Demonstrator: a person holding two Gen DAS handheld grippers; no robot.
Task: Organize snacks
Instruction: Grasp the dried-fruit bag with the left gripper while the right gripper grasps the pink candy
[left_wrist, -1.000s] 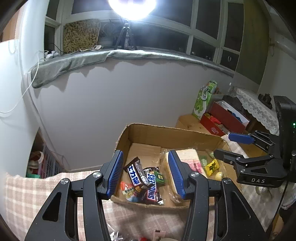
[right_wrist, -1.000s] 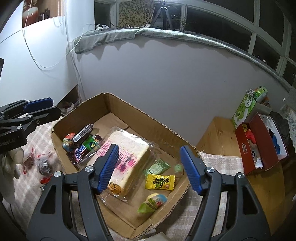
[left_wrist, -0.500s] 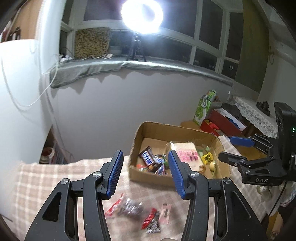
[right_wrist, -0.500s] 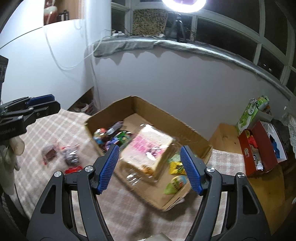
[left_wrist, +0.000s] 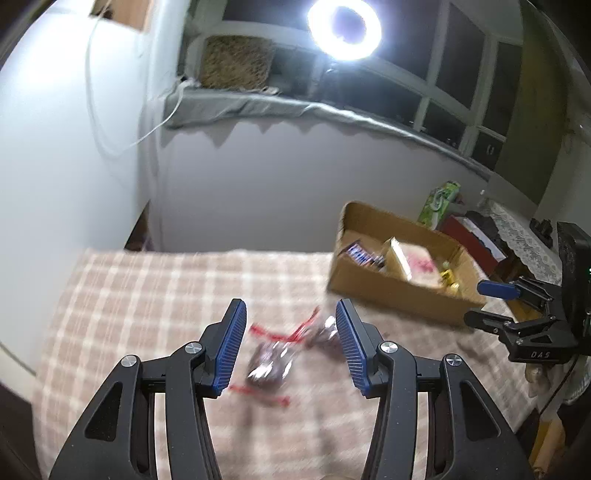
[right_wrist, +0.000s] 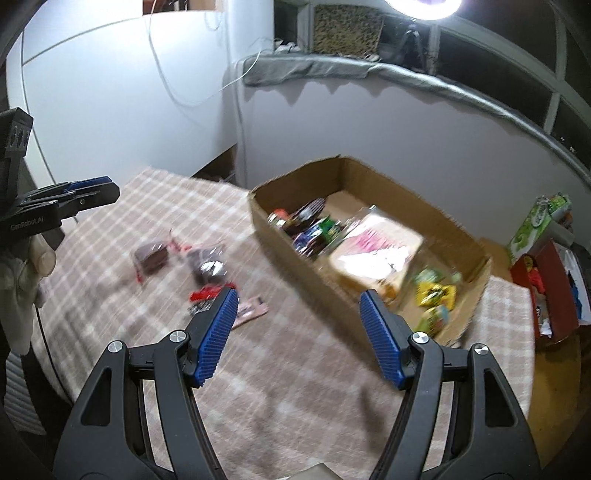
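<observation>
A soft pink-and-cream checked cloth covers the surface below a pale wall and a grey-draped window sill with a glaring ring light. The left gripper, jaws parted and gripping nothing, hangs over blurred crinkly clear snack packets with red trim lying on the cloth. Further right, the right gripper, released and empty, faces an open brown cardboard box ahead of it, holding dark candy bars, a wrapped pale cake slab and small yellow-green sweets.
</observation>
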